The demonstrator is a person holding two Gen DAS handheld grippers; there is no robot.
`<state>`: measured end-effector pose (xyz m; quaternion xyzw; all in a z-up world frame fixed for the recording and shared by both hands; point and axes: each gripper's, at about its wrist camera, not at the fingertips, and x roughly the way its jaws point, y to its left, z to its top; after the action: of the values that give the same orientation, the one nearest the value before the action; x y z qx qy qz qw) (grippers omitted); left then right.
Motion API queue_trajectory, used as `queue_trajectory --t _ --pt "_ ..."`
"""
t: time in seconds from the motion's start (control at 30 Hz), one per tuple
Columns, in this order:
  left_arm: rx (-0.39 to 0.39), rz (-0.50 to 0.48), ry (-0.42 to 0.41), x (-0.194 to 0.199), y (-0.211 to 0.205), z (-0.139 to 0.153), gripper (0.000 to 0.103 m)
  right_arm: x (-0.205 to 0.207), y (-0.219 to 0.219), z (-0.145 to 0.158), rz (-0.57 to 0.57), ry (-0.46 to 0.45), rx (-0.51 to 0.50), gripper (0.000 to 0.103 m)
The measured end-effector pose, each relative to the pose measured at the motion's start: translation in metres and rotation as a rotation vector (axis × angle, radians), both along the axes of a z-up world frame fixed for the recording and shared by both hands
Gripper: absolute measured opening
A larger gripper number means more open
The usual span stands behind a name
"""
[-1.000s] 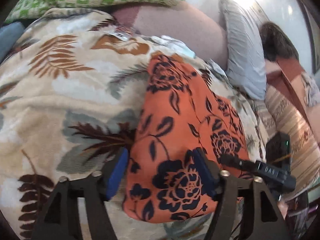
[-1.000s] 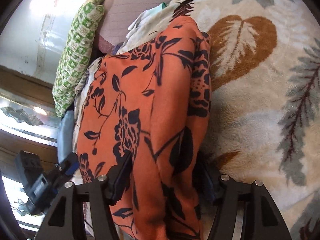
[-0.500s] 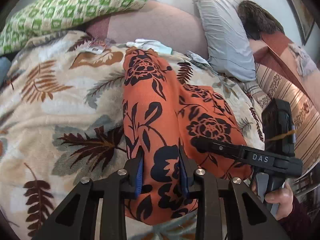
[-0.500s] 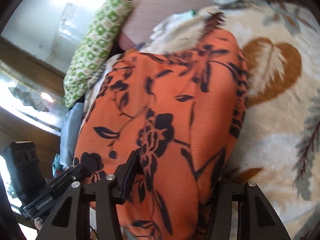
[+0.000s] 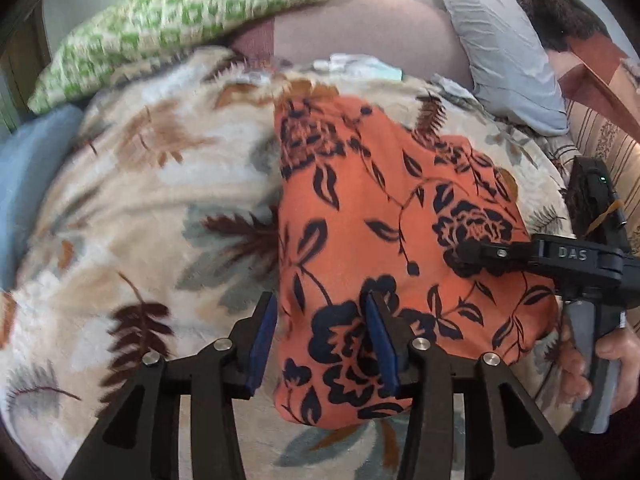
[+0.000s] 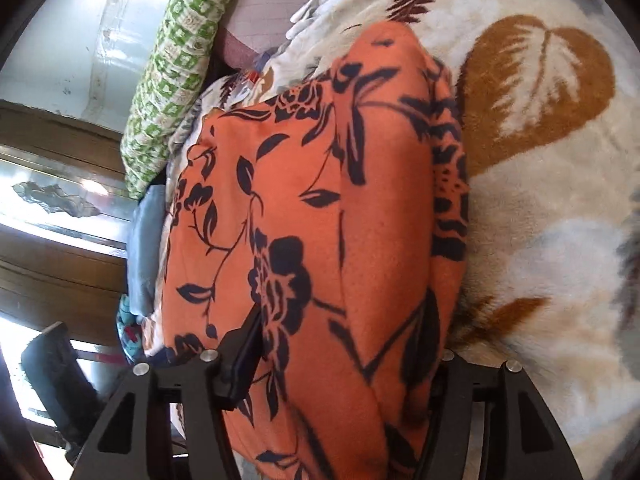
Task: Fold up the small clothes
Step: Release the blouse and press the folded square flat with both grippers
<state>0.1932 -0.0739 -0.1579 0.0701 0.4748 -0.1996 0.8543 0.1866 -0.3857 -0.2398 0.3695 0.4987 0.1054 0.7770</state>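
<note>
An orange garment (image 5: pixel 380 220) with a dark flower print lies folded on the leaf-print blanket (image 5: pixel 140 200). My left gripper (image 5: pixel 322 344) hovers over its near left edge. Its jaws are opening: the right blue pad rests over the cloth and the left pad stands just off the edge, so nothing is pinched. My right gripper's upper finger (image 5: pixel 492 254) lies across the garment's right side, with a hand (image 5: pixel 608 356) on the handle. In the right wrist view the orange garment (image 6: pixel 340 220) bulges between the opening jaws of my right gripper (image 6: pixel 344 360) and hides the right finger.
A green patterned pillow (image 5: pixel 180 20) and a grey pillow (image 5: pixel 500 48) lie at the head of the bed. Small pale clothes (image 5: pixel 356 64) sit behind the garment. Blue cloth (image 5: pixel 28 168) lies at the left edge. Wooden furniture (image 6: pixel 60 264) stands beside the bed.
My left gripper pinched the garment's near edge half a second ago and has since let go and drawn back. The right jaws narrowed on the cloth, then widened again.
</note>
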Motion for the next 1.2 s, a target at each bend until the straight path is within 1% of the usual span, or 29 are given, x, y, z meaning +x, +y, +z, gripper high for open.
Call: queue_trajectory --t 0.07,0.13,0.2,0.27,0.3,0.37,0.43,0.5,0.53,0.6,0.63,0.67,0.7,0.73,0.8,0.87,0.93,0.97,1.07,1.13,1.2 --pt "0.025 0.008 -0.066 -0.004 0.0 0.01 0.056 -0.006 -0.011 0.014 -0.031 -0.015 -0.017 0.063" --pt "0.056 0.028 -0.138 -0.005 0.002 0.018 0.061 -0.012 -0.024 0.029 -0.074 -0.051 -0.071 0.063" --pt "0.092 0.049 -0.197 -0.006 0.001 0.023 0.061 -0.016 -0.033 0.047 -0.134 -0.11 -0.151 0.063" --pt "0.121 0.059 -0.227 -0.004 0.001 0.024 0.061 -0.02 -0.036 0.063 -0.189 -0.196 -0.219 0.063" --pt "0.131 0.063 -0.233 -0.003 0.0 0.023 0.061 -0.02 -0.034 0.07 -0.193 -0.241 -0.238 0.063" --pt "0.143 0.067 -0.233 0.002 -0.004 0.021 0.061 -0.016 -0.032 0.079 -0.176 -0.311 -0.271 0.063" --pt "0.166 0.071 -0.231 0.006 -0.007 0.016 0.061 -0.002 -0.016 0.084 -0.134 -0.358 -0.32 0.063" --pt "0.191 0.072 -0.224 0.009 -0.01 0.009 0.061 0.015 -0.001 0.08 -0.07 -0.341 -0.328 0.062" --pt "0.208 0.07 -0.222 0.011 -0.011 0.004 0.062 0.02 0.002 0.074 -0.048 -0.315 -0.328 0.061" --pt "0.239 0.069 -0.232 0.014 -0.013 -0.006 0.064 0.038 0.01 0.048 -0.012 -0.207 -0.35 0.06" --pt "0.252 0.066 -0.239 0.014 -0.014 -0.009 0.07 0.045 0.01 0.032 -0.006 -0.152 -0.348 0.06" --pt "0.262 0.061 -0.246 0.014 -0.015 -0.012 0.072 0.048 0.008 0.022 -0.009 -0.133 -0.335 0.06" --pt "0.274 0.058 -0.25 0.015 -0.016 -0.015 0.072 0.048 0.006 0.021 -0.015 -0.15 -0.325 0.06" --pt "0.277 0.058 -0.251 0.015 -0.016 -0.015 0.072 0.049 0.007 0.025 -0.014 -0.148 -0.324 0.06" --pt "0.26 0.068 -0.246 0.014 -0.014 -0.01 0.072 0.044 0.008 0.033 -0.012 -0.156 -0.332 0.06" --pt "0.245 0.08 -0.251 0.011 -0.012 -0.003 0.072 0.035 0.009 0.04 -0.023 -0.184 -0.31 0.06" --pt "0.239 0.099 -0.277 0.006 -0.011 0.007 0.072 0.02 0.007 0.049 -0.038 -0.21 -0.273 0.06" --pt "0.236 0.108 -0.298 0.002 -0.011 0.013 0.072 0.009 0.007 0.058 -0.047 -0.237 -0.265 0.06" --pt "0.231 0.125 -0.355 -0.012 -0.012 0.033 0.072 -0.021 0.01 0.084 -0.067 -0.311 -0.314 0.06" --pt "0.218 0.15 -0.401 -0.028 -0.009 0.048 0.072 -0.044 0.013 0.104 -0.075 -0.368 -0.344 0.06" --pt "0.197 0.164 -0.409 -0.04 -0.005 0.059 0.072 -0.07 0.016 0.118 -0.101 -0.417 -0.38 0.06"
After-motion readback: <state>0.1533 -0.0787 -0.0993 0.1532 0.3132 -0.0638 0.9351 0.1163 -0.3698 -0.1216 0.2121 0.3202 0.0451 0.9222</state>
